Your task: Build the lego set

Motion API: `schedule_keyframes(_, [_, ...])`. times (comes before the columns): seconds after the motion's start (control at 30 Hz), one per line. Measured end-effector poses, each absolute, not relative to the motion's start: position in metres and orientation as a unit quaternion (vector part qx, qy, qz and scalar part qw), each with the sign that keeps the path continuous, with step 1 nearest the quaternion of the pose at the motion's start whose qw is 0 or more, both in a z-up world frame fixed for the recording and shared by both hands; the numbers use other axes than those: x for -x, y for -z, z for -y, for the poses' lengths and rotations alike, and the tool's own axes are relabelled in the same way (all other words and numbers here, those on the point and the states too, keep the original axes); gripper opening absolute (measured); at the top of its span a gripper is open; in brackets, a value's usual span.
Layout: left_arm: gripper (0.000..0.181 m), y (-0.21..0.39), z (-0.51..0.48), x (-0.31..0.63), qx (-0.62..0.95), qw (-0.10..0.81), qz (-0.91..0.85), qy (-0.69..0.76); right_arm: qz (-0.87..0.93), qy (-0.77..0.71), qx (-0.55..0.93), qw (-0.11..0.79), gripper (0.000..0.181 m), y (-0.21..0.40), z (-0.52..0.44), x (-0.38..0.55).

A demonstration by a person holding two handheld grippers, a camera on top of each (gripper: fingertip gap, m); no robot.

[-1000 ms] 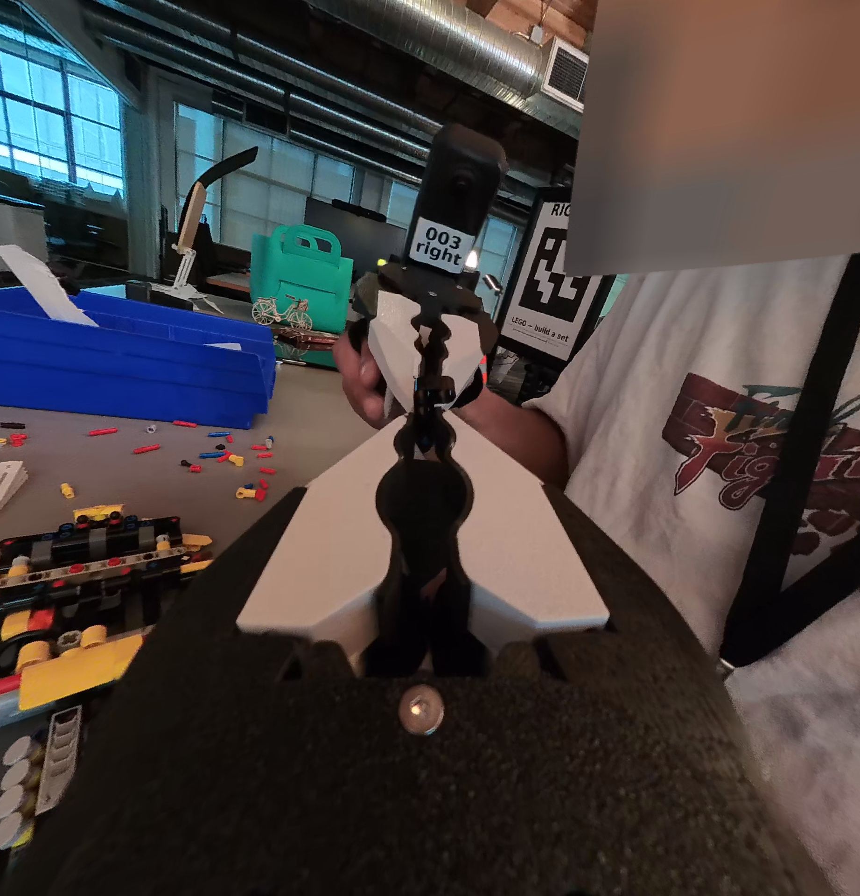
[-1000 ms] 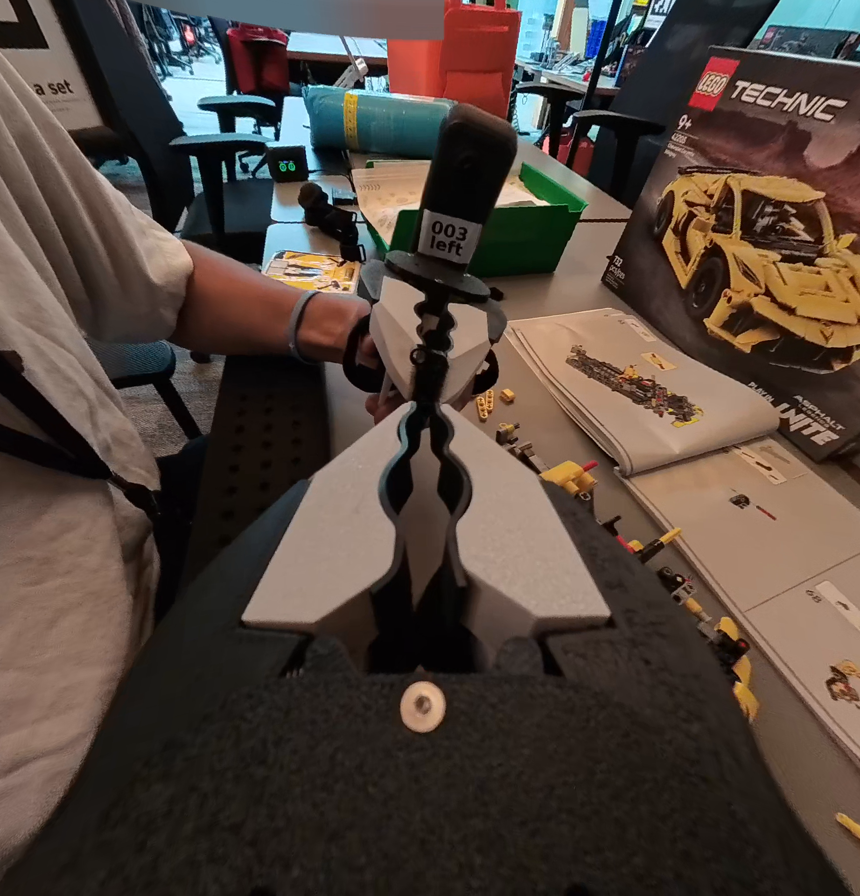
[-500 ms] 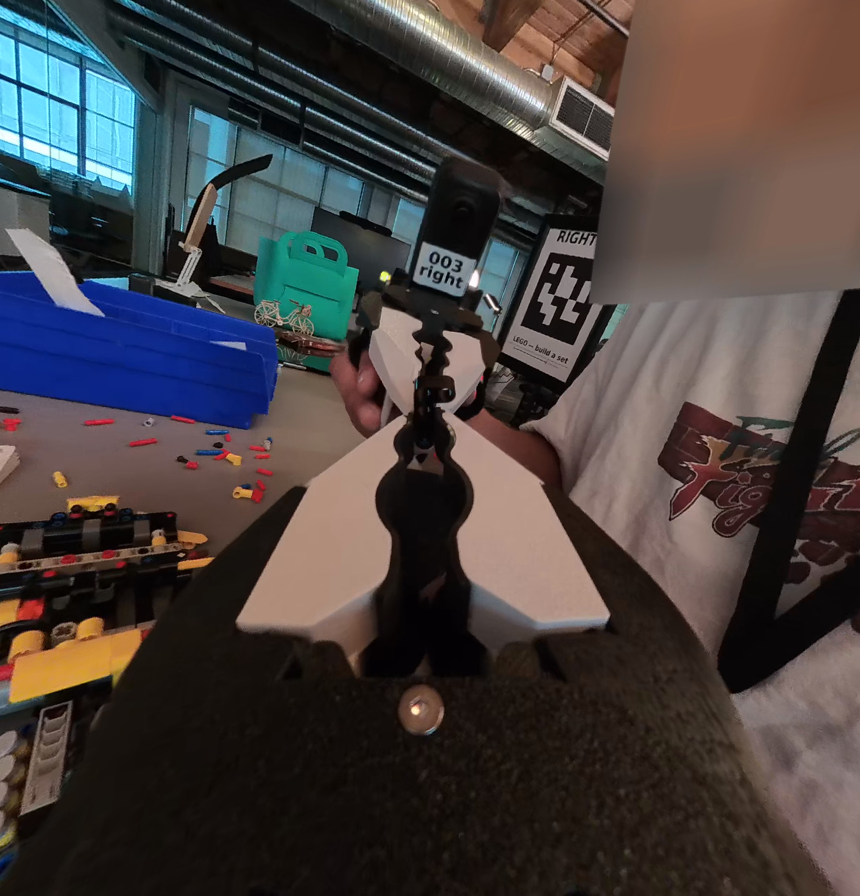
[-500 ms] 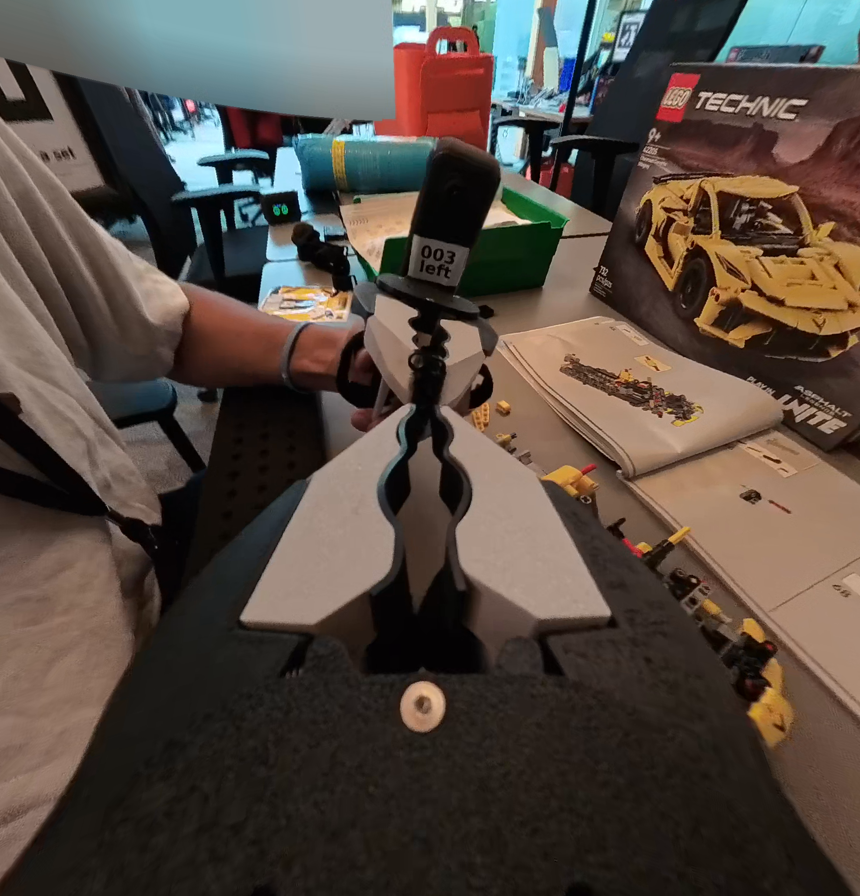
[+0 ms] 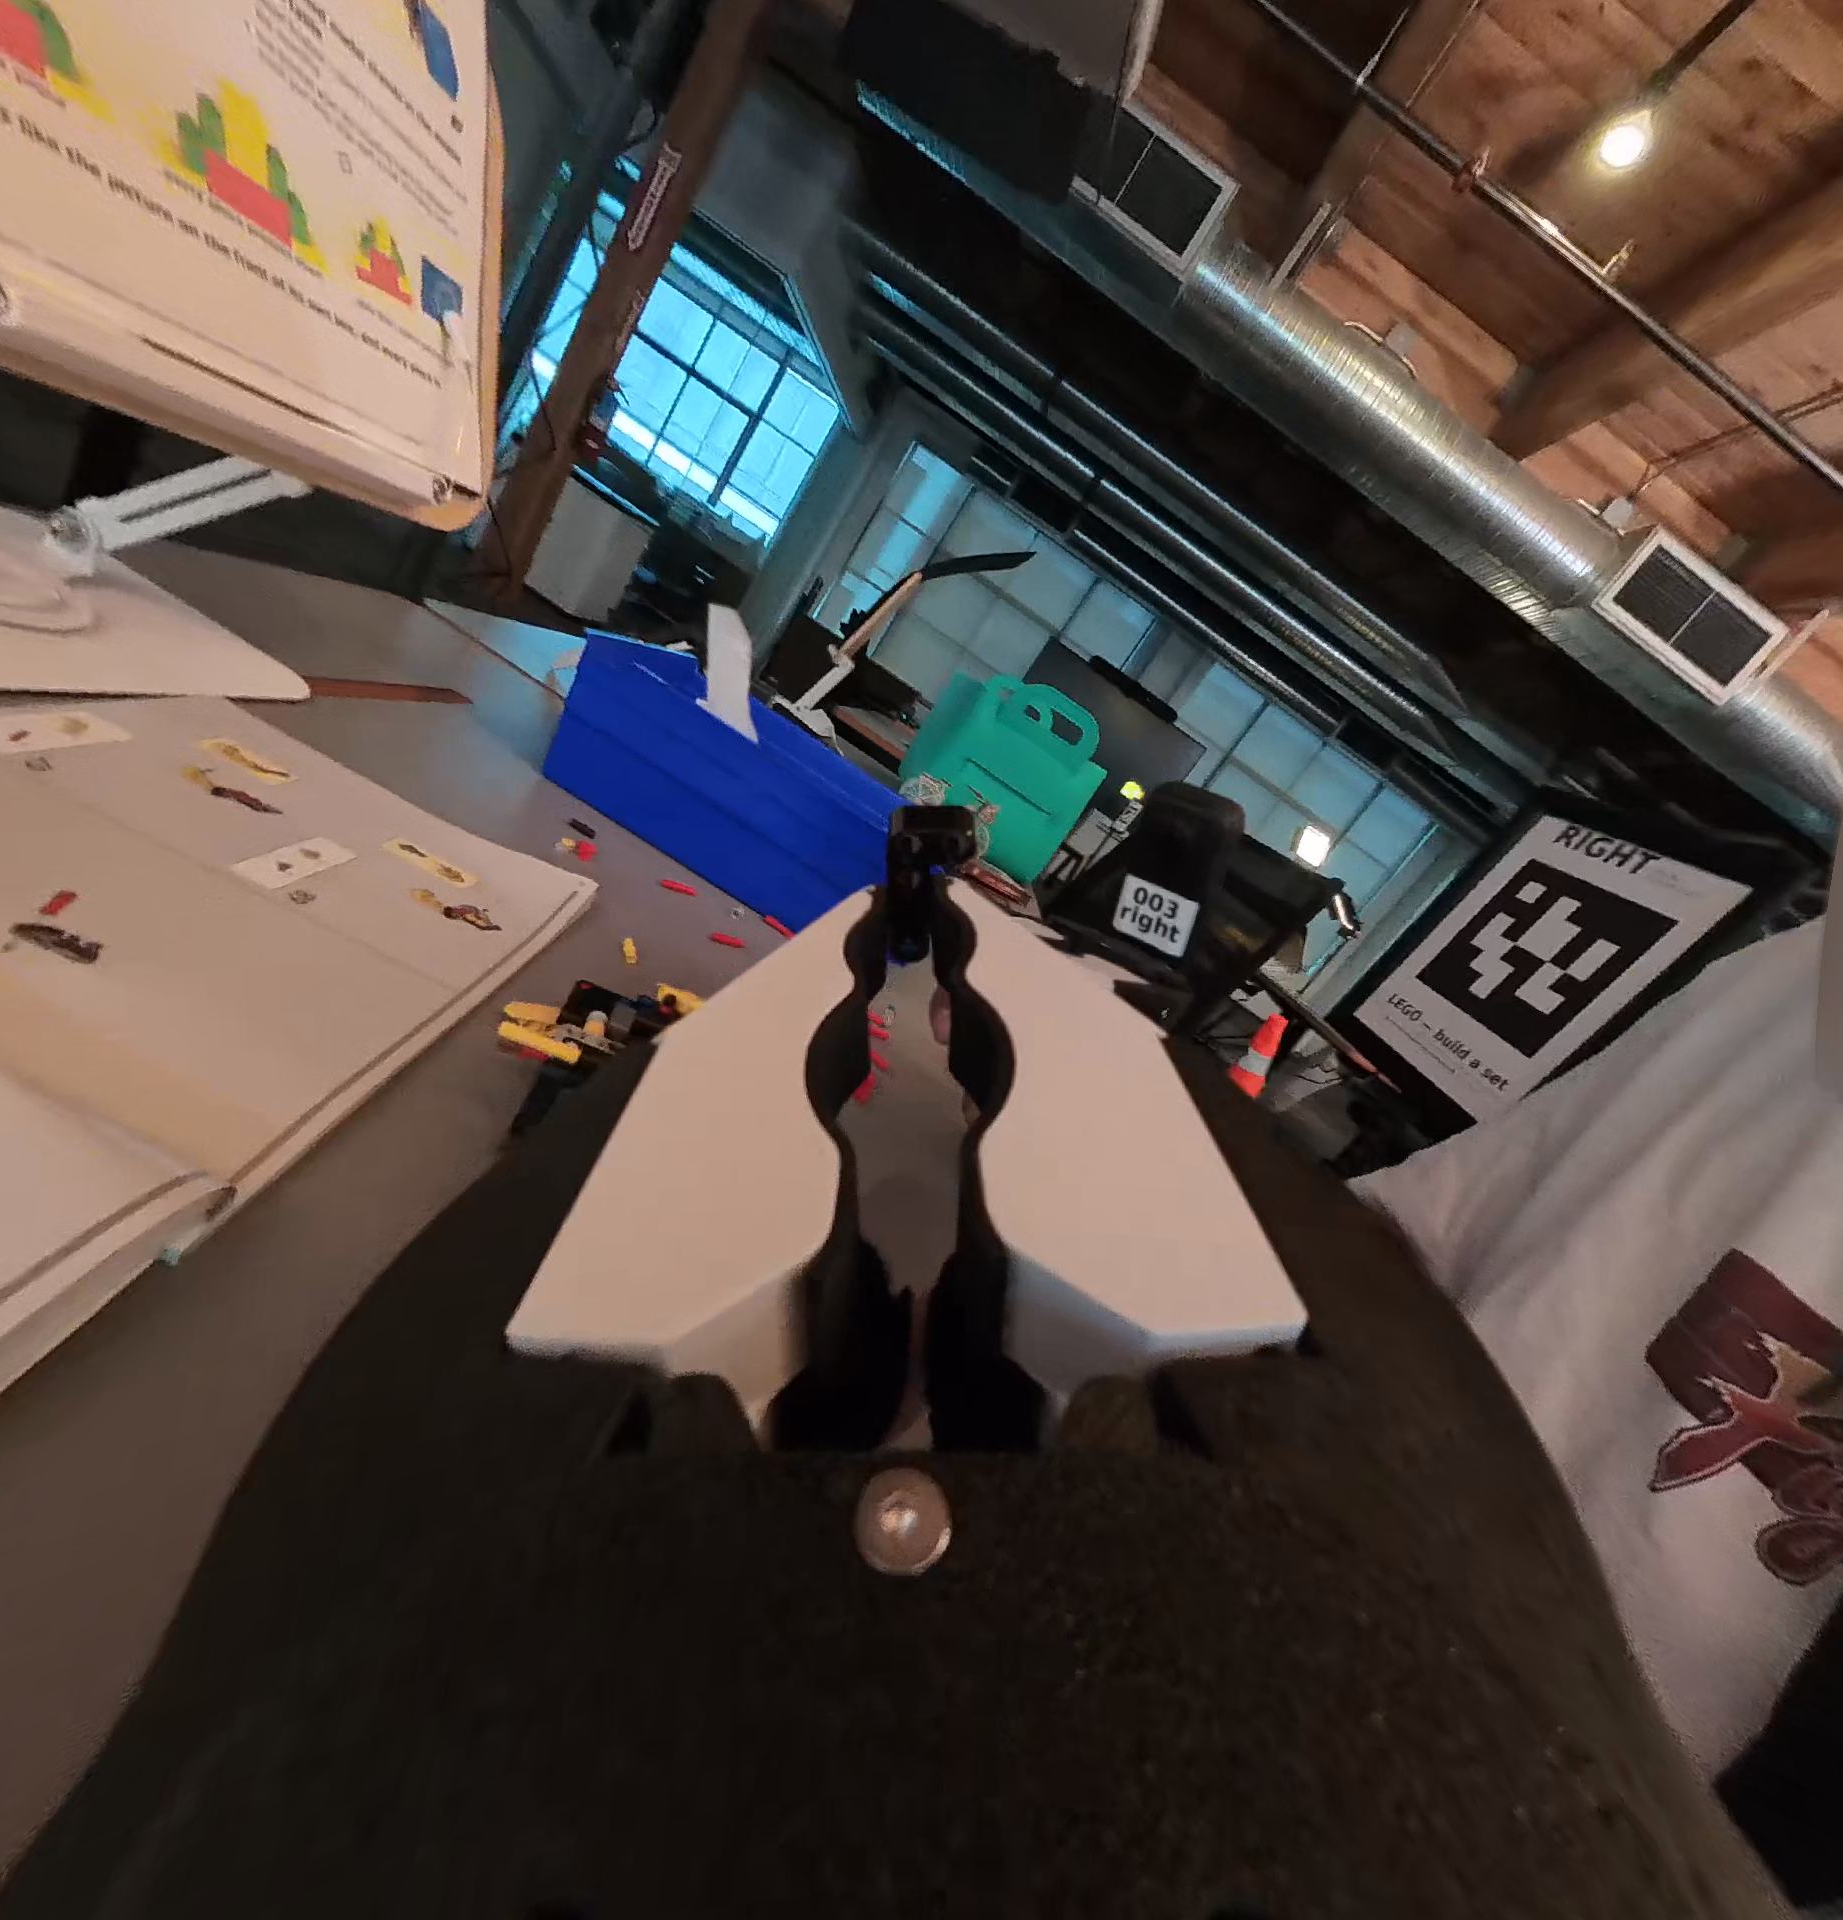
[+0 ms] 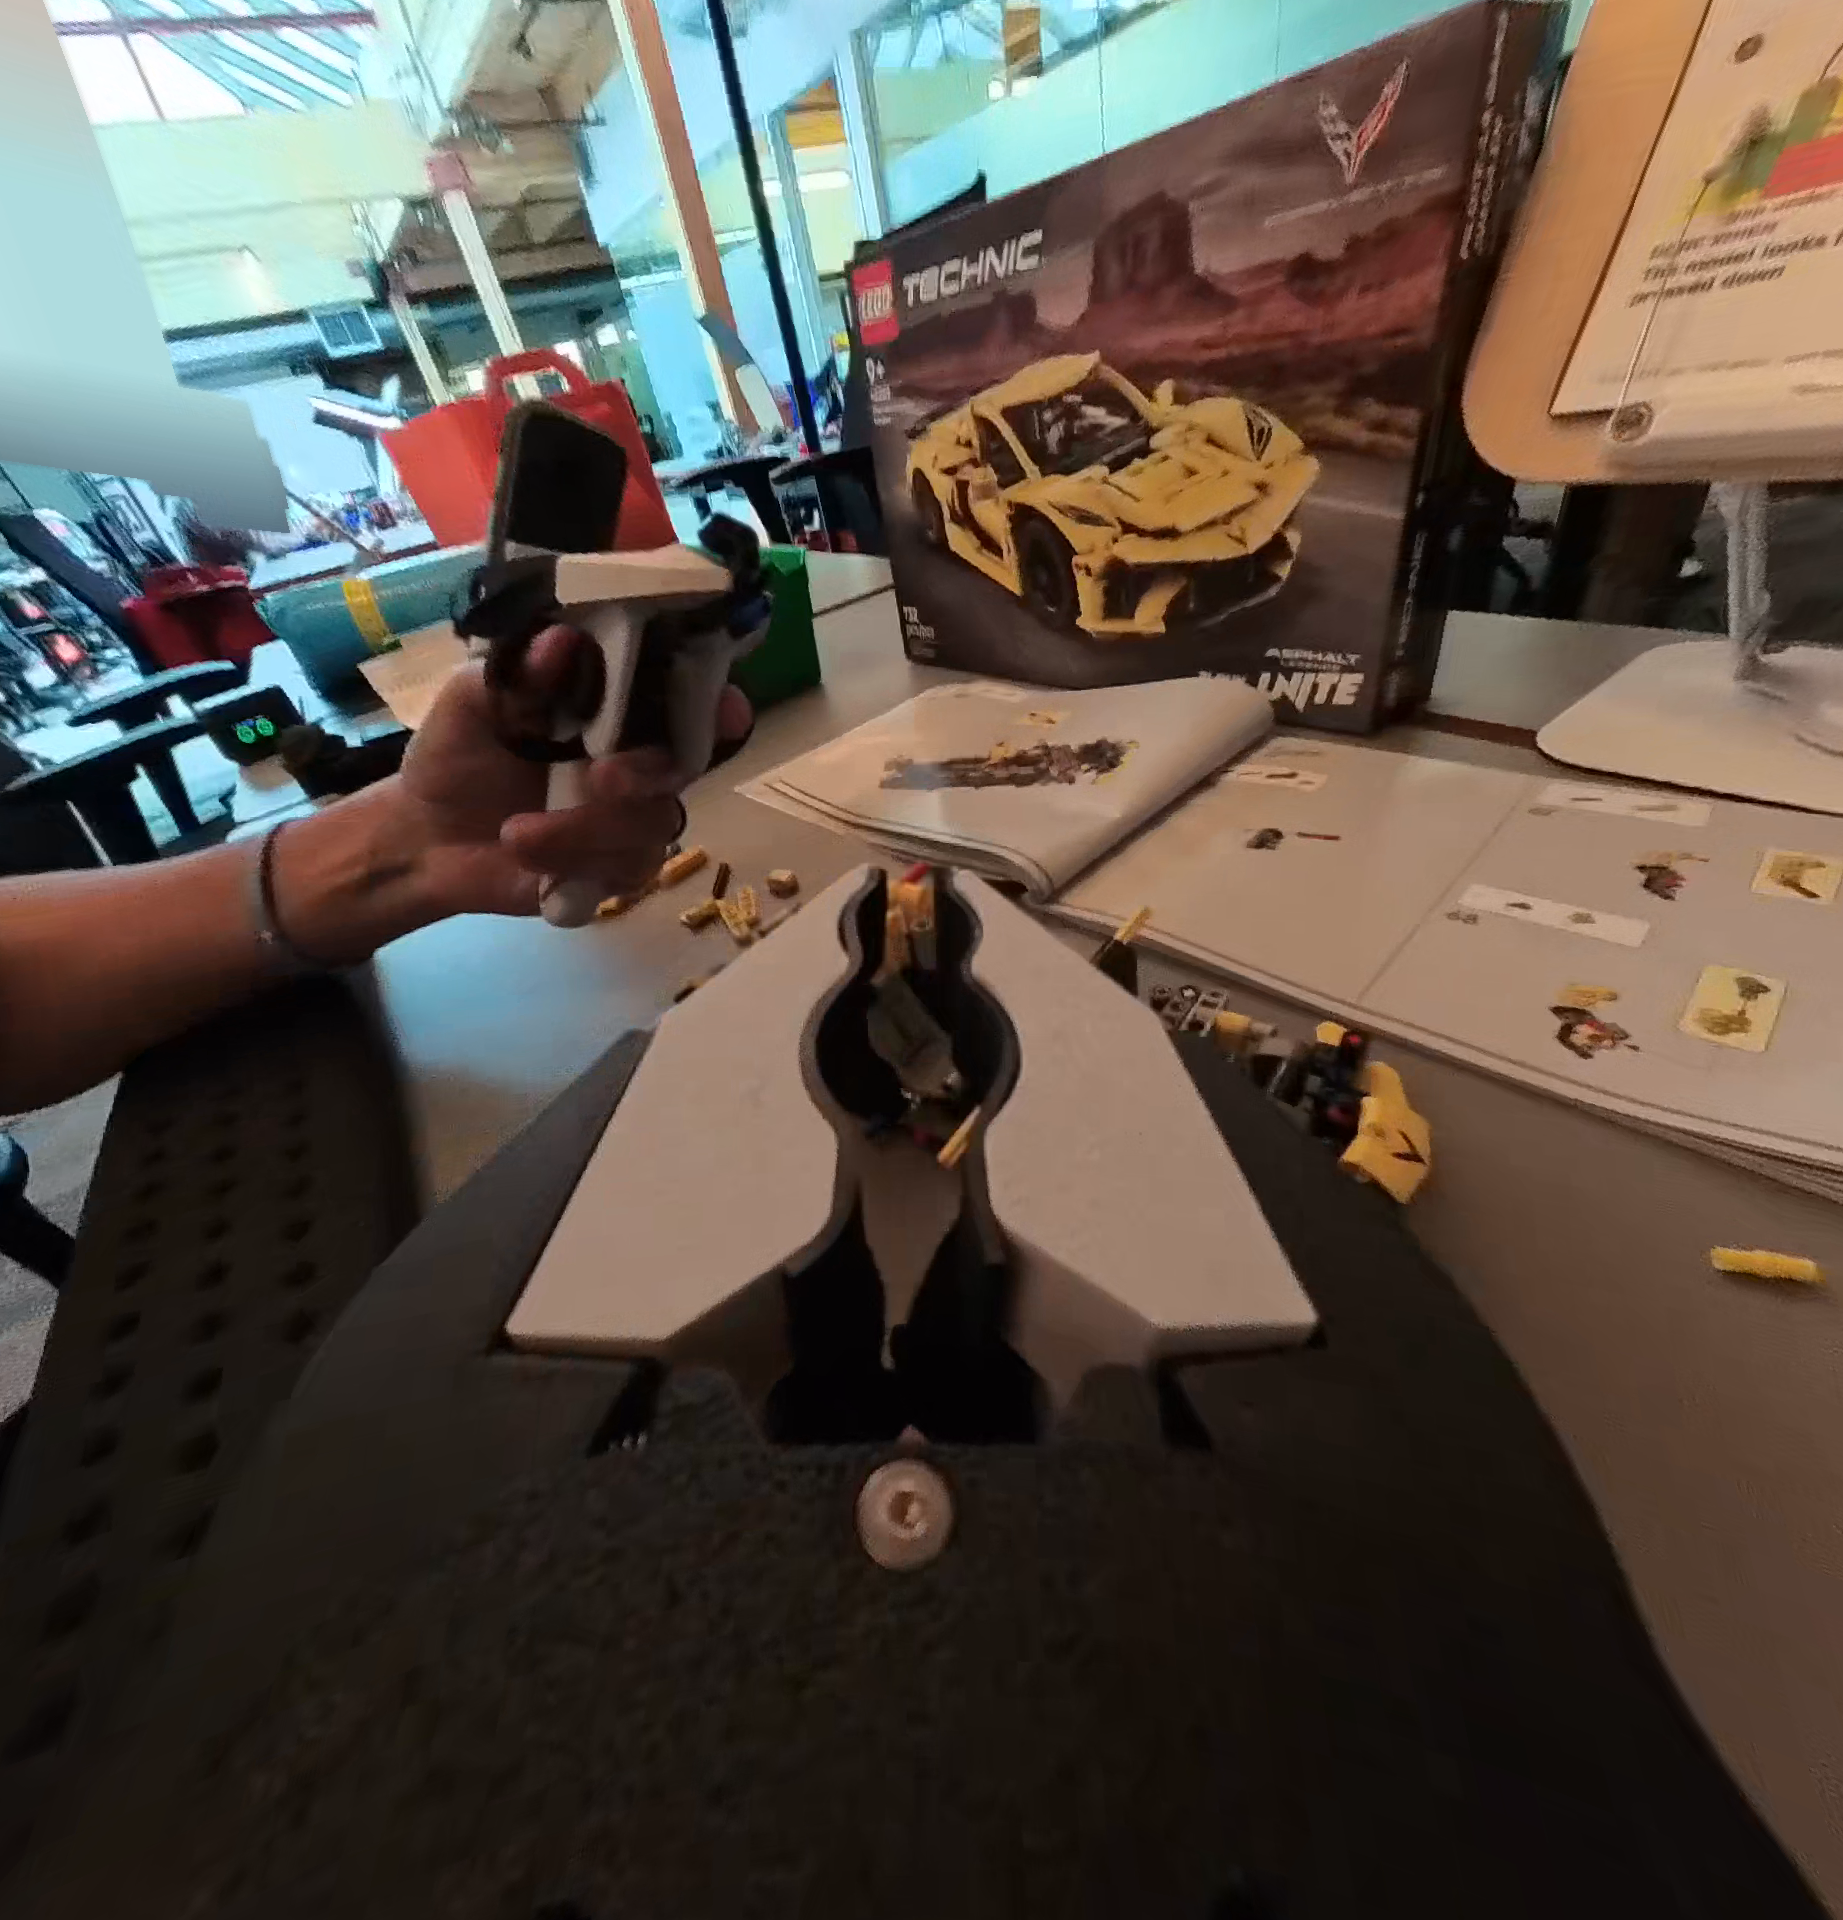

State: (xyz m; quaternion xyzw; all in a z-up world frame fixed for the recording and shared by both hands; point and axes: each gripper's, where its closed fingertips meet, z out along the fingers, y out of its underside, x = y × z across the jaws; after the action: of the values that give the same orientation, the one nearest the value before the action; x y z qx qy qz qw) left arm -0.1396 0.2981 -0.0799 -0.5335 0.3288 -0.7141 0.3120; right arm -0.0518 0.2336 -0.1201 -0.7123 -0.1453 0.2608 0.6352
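Change since earlier frames: grippers no longer tip to tip; both views swing toward the table.

Left gripper (image 5: 912,914): raised over the table (image 5: 397,1132), fingers nearly together, pinching a small black piece (image 5: 929,836) at the tips.

Right gripper (image 6: 904,904): low over the table, fingers at a narrow gap, tips not meeting; whether it grips anything cannot be told.

Left view only: blue bin (image 5: 709,790), green bag (image 5: 1000,764), loose red pins (image 5: 730,938).

Right view only: set box (image 6: 1156,436), open manual (image 6: 1021,790), yellow-black lego sub-assembly (image 6: 1353,1101) beside the manual.

White fingers (image 5: 719,1164) with black wavy pads, black foam body.
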Motion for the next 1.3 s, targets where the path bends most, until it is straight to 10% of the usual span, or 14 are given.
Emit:
schedule_keyframes(0.97, [0.007,0.089,-0.274,0.129,0.532,0.333,-0.403,0.666,0.183,-0.211,0.757,0.591,0.0,0.15,-0.237,0.061])
schedule_keyframes(1.3, [0.007,0.098,-0.258,0.122,0.536,0.33,-0.446,0.636,0.314,-0.177,0.859,0.365,0.016,0.208,-0.163,0.085])
